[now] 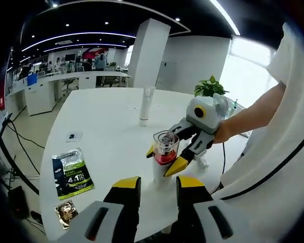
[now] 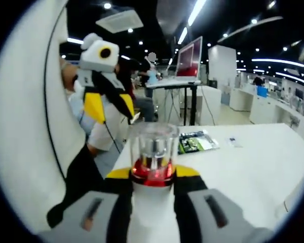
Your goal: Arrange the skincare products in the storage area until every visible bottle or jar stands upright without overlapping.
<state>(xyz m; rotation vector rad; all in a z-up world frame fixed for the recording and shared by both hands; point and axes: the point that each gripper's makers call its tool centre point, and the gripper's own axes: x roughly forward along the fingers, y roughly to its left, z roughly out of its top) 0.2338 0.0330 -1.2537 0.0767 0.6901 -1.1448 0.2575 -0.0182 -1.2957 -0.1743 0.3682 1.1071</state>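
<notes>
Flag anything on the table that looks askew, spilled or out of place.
Nothing spilled or tipped. The pump bottle stands upright in the right claw, and the white tube stands upright. Two flat sachets lie near the table edge.

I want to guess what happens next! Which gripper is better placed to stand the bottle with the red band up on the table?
Probably the right gripper. Its jaws are already closed around the bottle, which stands on the white table. The left gripper is open and holding nothing, a little short of the bottle.
</notes>
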